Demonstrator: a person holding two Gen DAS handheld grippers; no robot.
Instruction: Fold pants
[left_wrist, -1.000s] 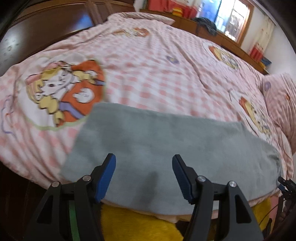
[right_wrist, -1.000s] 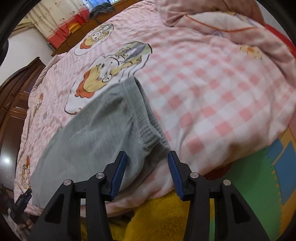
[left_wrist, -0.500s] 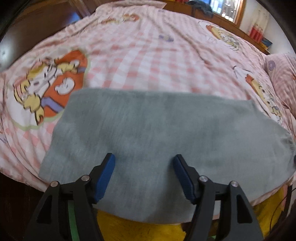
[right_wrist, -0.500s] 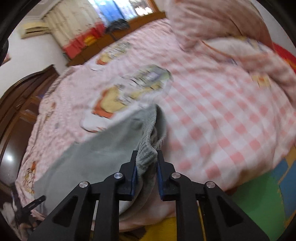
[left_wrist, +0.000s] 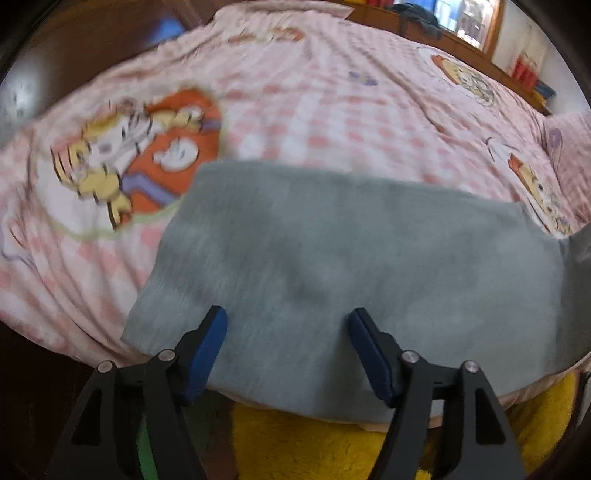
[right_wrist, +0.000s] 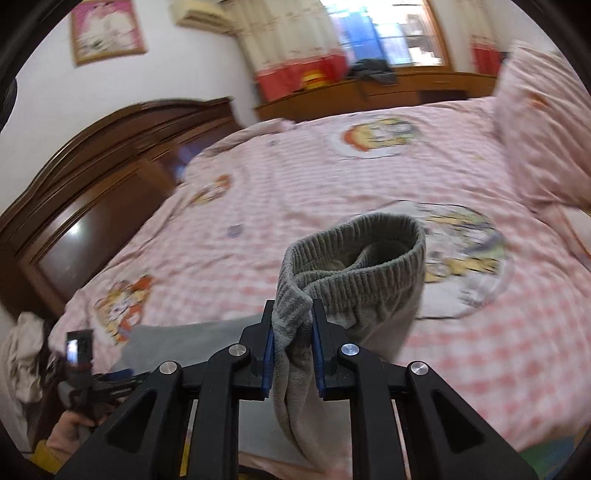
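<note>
Grey pants (left_wrist: 351, 266) lie flat along the near edge of the bed, leg end to the left. My left gripper (left_wrist: 288, 332) is open and hovers over the leg part near the bed's edge, jaws wide apart, holding nothing. My right gripper (right_wrist: 292, 325) is shut on the ribbed waistband (right_wrist: 354, 258) of the pants and holds it lifted above the bed, the waist opening gaping and the fabric hanging down. The left gripper also shows in the right wrist view (right_wrist: 107, 380) at the lower left.
The bed has a pink checked cover (left_wrist: 332, 92) with cartoon prints. A dark wooden footboard (right_wrist: 92, 192) stands at the left. A pink pillow (right_wrist: 543, 122) lies at the right. A wooden dresser (right_wrist: 388, 88) stands behind. Yellow fabric (left_wrist: 314, 435) hangs below the bed's edge.
My right gripper closed on the waistband and lifted it up off the bed. My left gripper stayed open and shifted slightly over the leg end.
</note>
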